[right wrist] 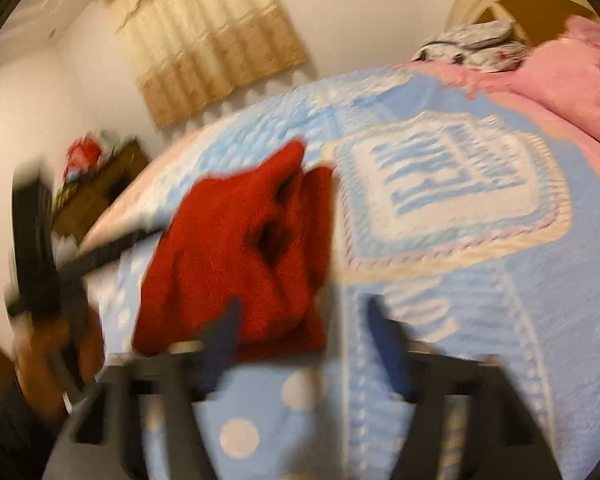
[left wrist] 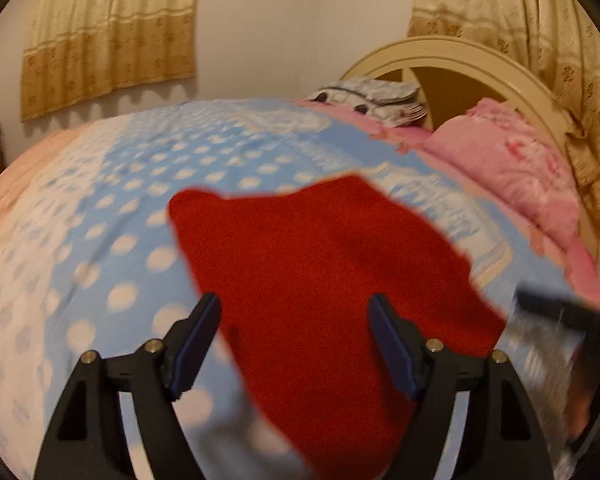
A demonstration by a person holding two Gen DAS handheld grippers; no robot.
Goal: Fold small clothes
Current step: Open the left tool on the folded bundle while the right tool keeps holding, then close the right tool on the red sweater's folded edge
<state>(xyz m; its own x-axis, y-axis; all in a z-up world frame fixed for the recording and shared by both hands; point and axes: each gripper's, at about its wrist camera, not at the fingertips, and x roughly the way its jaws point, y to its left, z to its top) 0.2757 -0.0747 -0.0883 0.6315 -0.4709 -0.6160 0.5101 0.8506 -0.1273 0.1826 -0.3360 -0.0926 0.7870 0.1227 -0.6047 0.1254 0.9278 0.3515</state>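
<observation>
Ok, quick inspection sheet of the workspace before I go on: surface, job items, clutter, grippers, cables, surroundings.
Surface: bed with blue polka-dot blanket.
Job's things: red garment lying on the blanket, rumpled in the right wrist view.
Clutter: pink pillow and grey folded cloth by the headboard.
Grippers: left gripper open over the garment; right gripper open beside it, blurred.
Cables: nothing seen.
Surroundings: beige curtains, cream headboard.

A bed (left wrist: 80,208) is covered with a light-blue blanket (left wrist: 228,148) dotted in white. Near the middle, a red garment (left wrist: 320,280) is spread out on it. At the headboard end, pink pillows (left wrist: 512,160) and a grey patterned bundle (left wrist: 372,98) are piled.
</observation>
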